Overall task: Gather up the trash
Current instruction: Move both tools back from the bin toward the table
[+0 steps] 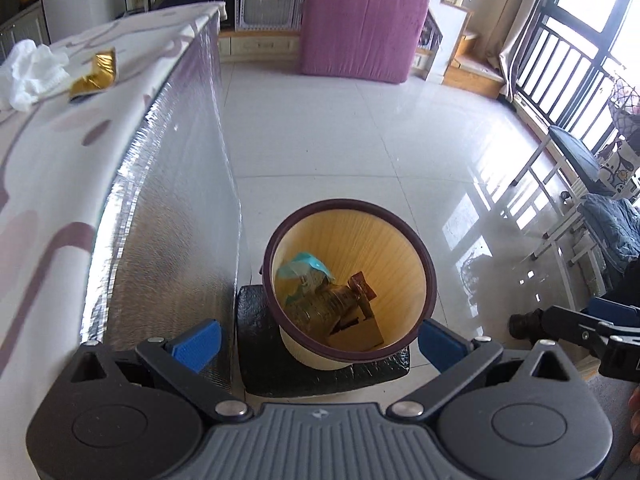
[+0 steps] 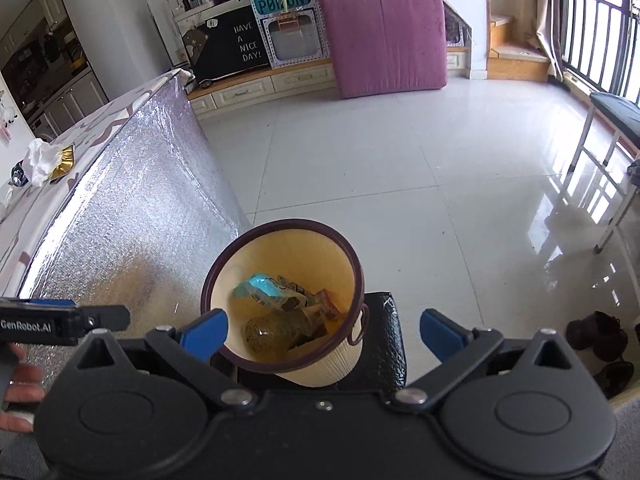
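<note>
A yellow trash bin with a dark brown rim (image 1: 428,264) (image 2: 356,264) stands on a black mat on the floor. Inside lie a teal wrapper (image 1: 306,266) (image 2: 260,286), a plastic bottle (image 1: 328,306) (image 2: 276,334) and brown packets. My left gripper (image 1: 318,344) is open and empty above the bin. My right gripper (image 2: 324,334) is open and empty above it too. A white crumpled tissue (image 1: 34,72) (image 2: 40,158) and a gold wrapper (image 1: 98,74) (image 2: 64,164) lie on the table to the left.
The table (image 1: 56,168) (image 2: 100,124) has a patterned cloth with a silver foil side hanging down beside the bin. A purple cushion (image 1: 360,24) leans at the far wall. A bench (image 2: 616,116) and shoes (image 2: 600,340) are at the right.
</note>
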A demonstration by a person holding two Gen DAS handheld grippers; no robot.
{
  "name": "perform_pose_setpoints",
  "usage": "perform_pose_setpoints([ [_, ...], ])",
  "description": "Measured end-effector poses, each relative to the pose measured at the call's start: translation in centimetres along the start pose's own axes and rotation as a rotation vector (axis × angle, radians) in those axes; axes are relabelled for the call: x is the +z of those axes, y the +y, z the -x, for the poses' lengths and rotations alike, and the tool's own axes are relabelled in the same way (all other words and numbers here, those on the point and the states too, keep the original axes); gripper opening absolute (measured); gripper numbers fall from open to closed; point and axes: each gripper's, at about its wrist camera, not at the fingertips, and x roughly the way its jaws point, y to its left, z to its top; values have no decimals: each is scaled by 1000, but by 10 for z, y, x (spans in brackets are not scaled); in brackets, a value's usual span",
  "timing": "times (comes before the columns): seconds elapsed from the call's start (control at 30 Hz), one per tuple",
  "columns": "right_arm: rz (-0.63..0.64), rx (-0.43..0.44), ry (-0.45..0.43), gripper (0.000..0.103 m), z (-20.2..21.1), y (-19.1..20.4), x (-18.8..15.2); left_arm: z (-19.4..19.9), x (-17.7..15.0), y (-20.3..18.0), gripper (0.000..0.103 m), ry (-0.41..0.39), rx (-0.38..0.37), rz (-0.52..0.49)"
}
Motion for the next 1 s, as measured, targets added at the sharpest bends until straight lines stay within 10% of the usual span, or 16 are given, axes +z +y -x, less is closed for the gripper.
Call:
perform_pose_setpoints([
  [1.0,48,-44,-205,103,86,51,-27,105,-34,42,103,-289,-56,2],
])
